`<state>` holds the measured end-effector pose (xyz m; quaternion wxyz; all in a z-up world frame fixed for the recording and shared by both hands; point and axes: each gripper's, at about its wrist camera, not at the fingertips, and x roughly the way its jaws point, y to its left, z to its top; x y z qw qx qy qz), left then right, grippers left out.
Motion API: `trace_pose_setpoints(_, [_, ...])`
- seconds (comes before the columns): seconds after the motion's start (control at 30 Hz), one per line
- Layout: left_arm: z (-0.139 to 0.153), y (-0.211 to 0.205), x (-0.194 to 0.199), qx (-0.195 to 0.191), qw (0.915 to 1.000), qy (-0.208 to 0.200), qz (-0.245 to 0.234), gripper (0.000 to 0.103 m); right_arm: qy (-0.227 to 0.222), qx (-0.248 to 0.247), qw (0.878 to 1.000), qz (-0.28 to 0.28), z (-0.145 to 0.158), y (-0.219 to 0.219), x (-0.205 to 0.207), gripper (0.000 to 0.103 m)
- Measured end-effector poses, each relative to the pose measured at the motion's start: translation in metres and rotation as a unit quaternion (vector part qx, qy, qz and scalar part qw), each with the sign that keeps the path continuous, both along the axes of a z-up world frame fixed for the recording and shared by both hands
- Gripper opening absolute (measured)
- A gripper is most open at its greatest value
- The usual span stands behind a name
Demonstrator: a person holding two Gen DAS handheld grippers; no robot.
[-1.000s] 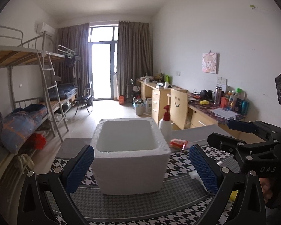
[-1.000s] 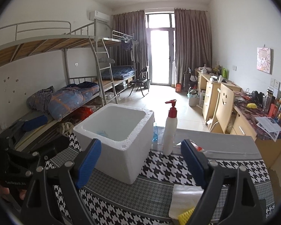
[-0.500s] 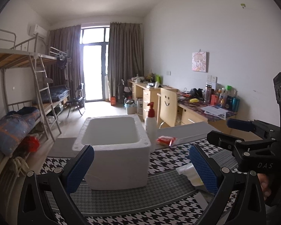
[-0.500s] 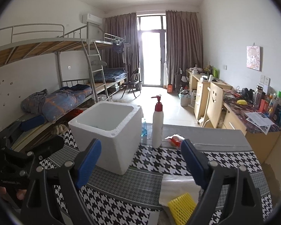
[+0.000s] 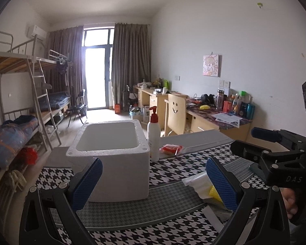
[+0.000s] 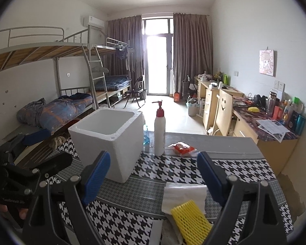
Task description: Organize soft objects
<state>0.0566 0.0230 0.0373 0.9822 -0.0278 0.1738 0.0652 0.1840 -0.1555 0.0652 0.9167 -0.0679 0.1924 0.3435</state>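
Both grippers hover level above the houndstooth tablecloth (image 6: 173,169), jaws spread and empty: the left gripper (image 5: 153,180) faces the one white foam box (image 5: 112,159), the right gripper (image 6: 153,175) the single yellow foam net sleeve (image 6: 190,218) lying on one white plastic bag (image 6: 183,194). One red packet (image 6: 182,148) lies beside one white pump bottle (image 6: 159,131).

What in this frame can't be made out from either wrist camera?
- Foam box floor: hidden by its own walls, both views.
- Yellow foam net: near end cut off by the right view's edge; left gripper covers it in the left view.
- Red packet print: too small.
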Motion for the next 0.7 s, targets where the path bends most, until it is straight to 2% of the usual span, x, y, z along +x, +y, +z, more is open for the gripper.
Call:
trace_pose_setpoints(0.3, [-0.013, -0.014, 0.002, -0.011, 0.9995, 0.012, -0.029, 0.102, 0.001, -0.002, 1.000, -0.020, -0.011, -0.013, -0.004, 0.089])
trace_pose_setpoints(0.7, [-0.028, -0.027, 0.005, -0.017, 0.9987, 0.028, -0.038, 0.102, 0.007, -0.003, 0.999, -0.040, -0.024, -0.025, -0.004, 0.089])
